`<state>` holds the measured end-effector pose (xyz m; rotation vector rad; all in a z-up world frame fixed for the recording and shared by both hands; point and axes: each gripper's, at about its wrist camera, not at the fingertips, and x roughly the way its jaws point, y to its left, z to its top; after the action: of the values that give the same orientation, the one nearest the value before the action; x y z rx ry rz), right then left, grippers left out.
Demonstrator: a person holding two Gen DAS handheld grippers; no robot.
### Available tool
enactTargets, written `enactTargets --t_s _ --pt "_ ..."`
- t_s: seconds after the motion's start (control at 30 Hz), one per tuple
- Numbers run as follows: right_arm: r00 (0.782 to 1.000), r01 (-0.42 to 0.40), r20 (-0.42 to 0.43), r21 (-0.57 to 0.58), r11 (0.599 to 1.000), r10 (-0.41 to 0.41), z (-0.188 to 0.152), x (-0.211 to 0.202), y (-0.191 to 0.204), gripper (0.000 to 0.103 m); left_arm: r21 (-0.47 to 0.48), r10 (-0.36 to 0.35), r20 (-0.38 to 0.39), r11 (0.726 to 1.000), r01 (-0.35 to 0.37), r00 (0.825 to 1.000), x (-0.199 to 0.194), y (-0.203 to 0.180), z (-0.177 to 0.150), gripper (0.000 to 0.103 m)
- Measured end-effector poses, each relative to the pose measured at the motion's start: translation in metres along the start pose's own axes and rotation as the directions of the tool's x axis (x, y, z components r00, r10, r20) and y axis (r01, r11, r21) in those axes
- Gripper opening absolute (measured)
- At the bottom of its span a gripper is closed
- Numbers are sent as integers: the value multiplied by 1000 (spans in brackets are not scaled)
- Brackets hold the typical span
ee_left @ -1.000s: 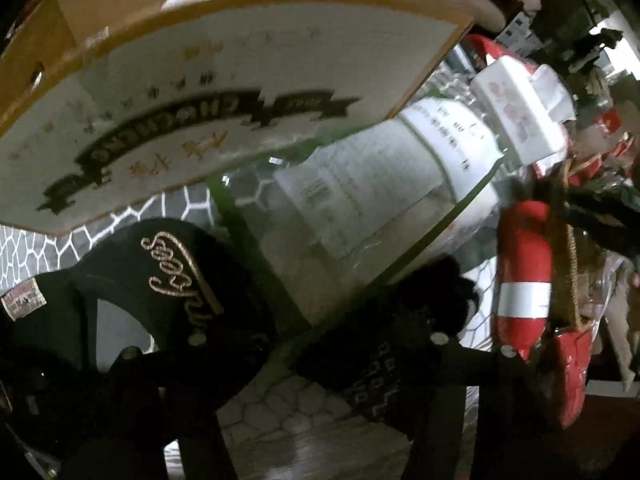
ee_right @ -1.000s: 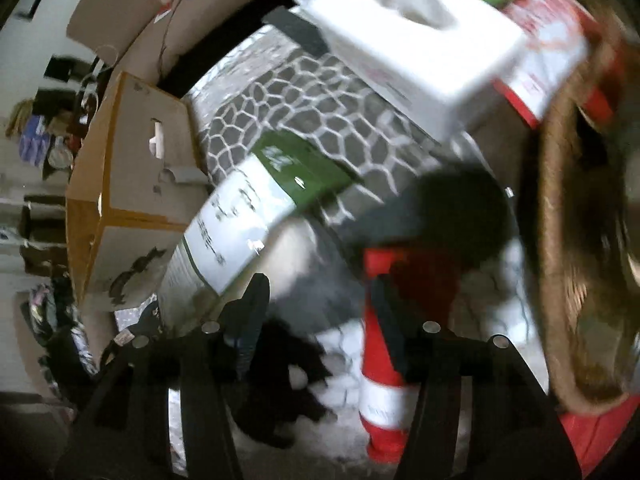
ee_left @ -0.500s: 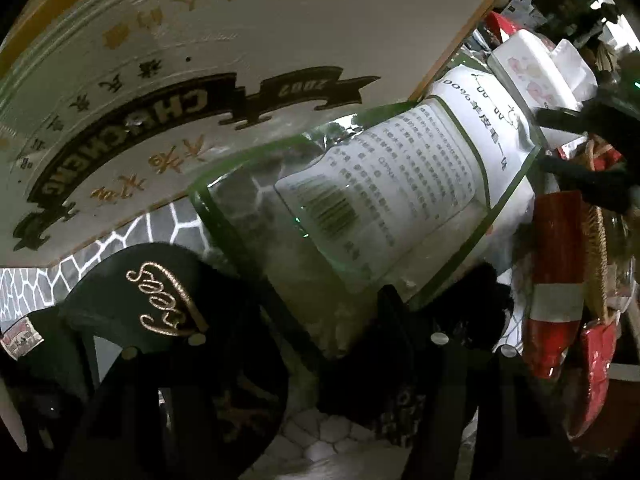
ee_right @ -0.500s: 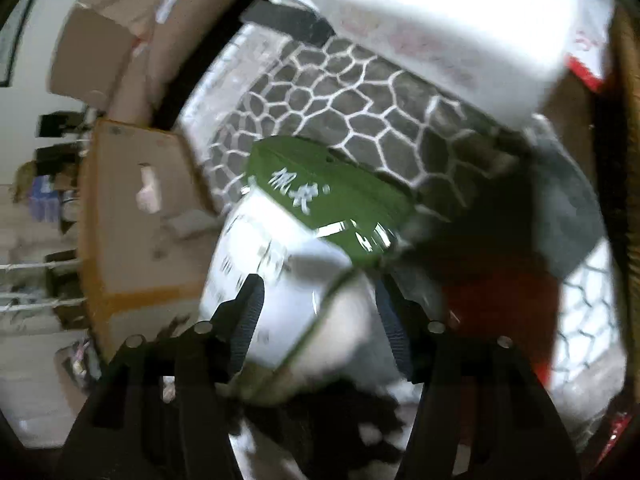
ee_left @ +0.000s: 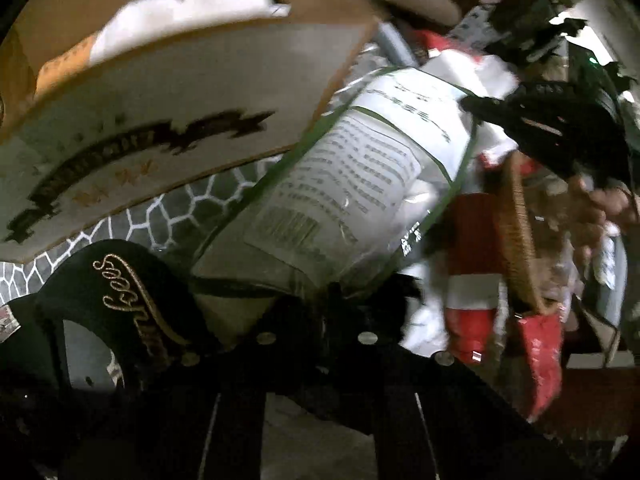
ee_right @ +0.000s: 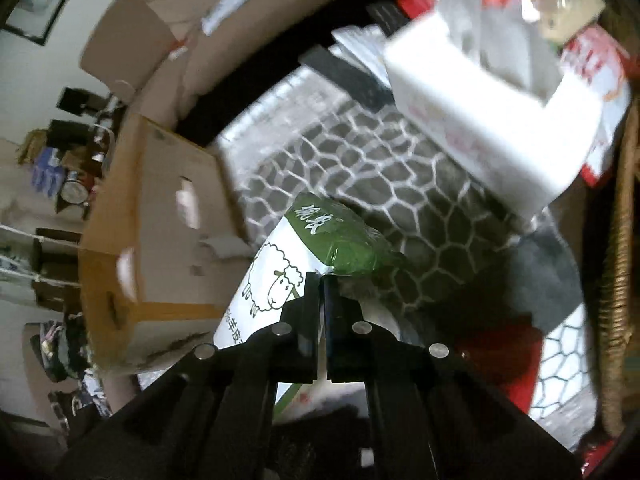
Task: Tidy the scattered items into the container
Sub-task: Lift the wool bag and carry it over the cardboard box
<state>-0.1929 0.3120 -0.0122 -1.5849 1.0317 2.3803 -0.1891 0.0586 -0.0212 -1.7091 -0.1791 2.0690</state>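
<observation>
A green-and-white plastic package [ee_left: 360,184] with a sheep drawing [ee_right: 276,280] hangs between both grippers, lifted off the patterned mat [ee_right: 400,184]. My left gripper [ee_left: 320,300] is shut on the package's lower end. My right gripper [ee_right: 321,280] is shut on its green top edge, and it shows in the left wrist view [ee_left: 536,120] at the upper right. The open cardboard box [ee_left: 168,92] stands just behind the package; it is on the left in the right wrist view [ee_right: 160,220].
A black cap with gold lettering [ee_left: 120,300] lies at the lower left. A red-and-white bottle [ee_left: 472,272], a wicker basket [ee_left: 516,232] and a white tissue box [ee_right: 492,120] crowd the right side. Cardboard boxes [ee_right: 132,44] stand behind.
Both grippers have closed on the package, right on its green top and left on its lower end, and it has risen off the mat. One second ago both were open.
</observation>
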Motion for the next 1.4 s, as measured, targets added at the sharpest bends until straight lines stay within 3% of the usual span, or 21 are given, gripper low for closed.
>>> enactTargets --t_s 0.27,0.43,0.57,0.73,0.87,1.0,1.1,1.17,1.27,1.4 --pt "993 -91 67 -94 991 98 20 -90 50 3 22 -86 155 996 84 984 -94 -33 7 9" --pt "988 -133 47 -249 959 150 42 -101 129 3 -18 -41 256 999 48 966 -144 -12 18 9" --pt "987 -149 -1 -367 918 160 64 -64 212 3 -128 43 313 992 -3 949 -162 30 31 9" --pt "992 -126 -58 -518 846 112 78 23 329 3 -261 161 335 963 -73 928 -168 93 48 9" --pt "995 -84 -89 -615 784 36 64 96 396 3 -347 234 320 931 -117 918 -161 142 56 9" --pt "994 -40 -100 -685 728 -39 44 156 435 3 -406 266 285 904 -135 921 -144 172 55 9" --pt "993 -29 -104 -700 713 -61 31 185 447 3 -444 235 219 888 -118 947 -119 188 58 15" --pt "991 -11 -99 -716 698 -86 24 198 451 3 -481 148 215 876 -27 965 -107 192 57 19" --pt "991 37 -54 -756 654 -119 10 208 457 3 -459 115 220 888 -1 969 -106 180 58 26" --pt "989 93 6 -801 591 -147 -2 212 460 6 -437 75 211 899 25 975 -109 171 50 27"
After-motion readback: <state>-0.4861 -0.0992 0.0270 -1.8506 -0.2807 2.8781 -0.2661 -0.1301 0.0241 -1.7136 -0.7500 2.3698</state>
